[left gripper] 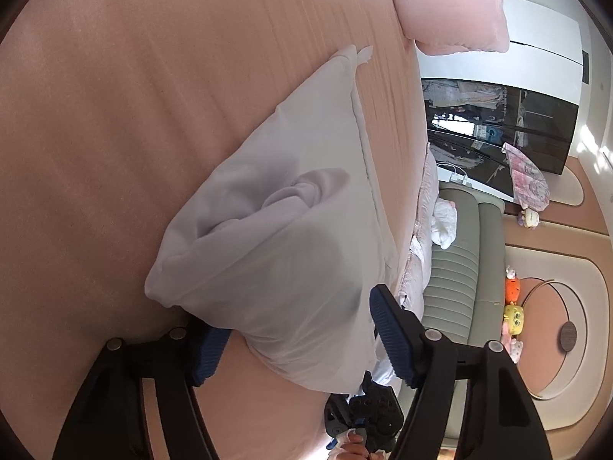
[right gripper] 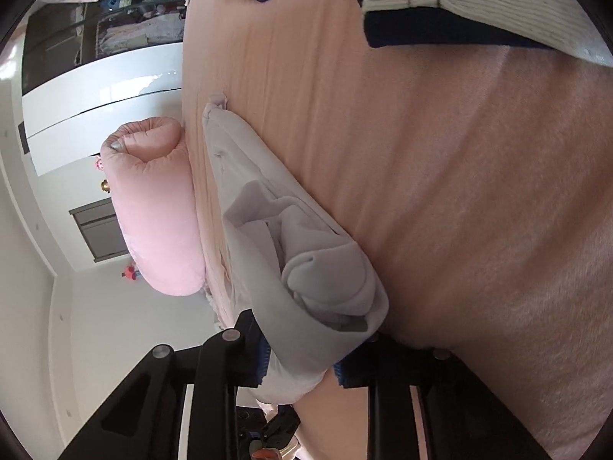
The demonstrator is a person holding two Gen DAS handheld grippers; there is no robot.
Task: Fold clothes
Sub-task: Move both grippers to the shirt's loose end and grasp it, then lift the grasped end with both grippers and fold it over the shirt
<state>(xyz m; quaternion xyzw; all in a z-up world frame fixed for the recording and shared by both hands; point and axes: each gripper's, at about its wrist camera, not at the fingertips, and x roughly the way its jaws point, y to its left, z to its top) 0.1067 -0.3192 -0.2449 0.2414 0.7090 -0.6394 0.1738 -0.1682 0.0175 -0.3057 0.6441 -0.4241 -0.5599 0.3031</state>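
Where the pale grey garment (left gripper: pixel 268 222) lies bunched on the peach bed (left gripper: pixel 115 134), the left gripper (left gripper: pixel 302 341) straddles its near end, jaws half-wide, pads not visibly pressing. The right gripper (right gripper: pixel 302 360) pinches its rolled end (right gripper: pixel 325 287), below the pink pillow (right gripper: pixel 153 207).

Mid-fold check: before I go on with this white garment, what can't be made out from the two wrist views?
- Left wrist view: the left gripper has one pad tucked behind the white garment, so its contact is hidden.
- Right wrist view: the right gripper has both pads mostly covered by the cloth.
- Right wrist view: the folded navy-and-cream garment is cut off by the top edge.
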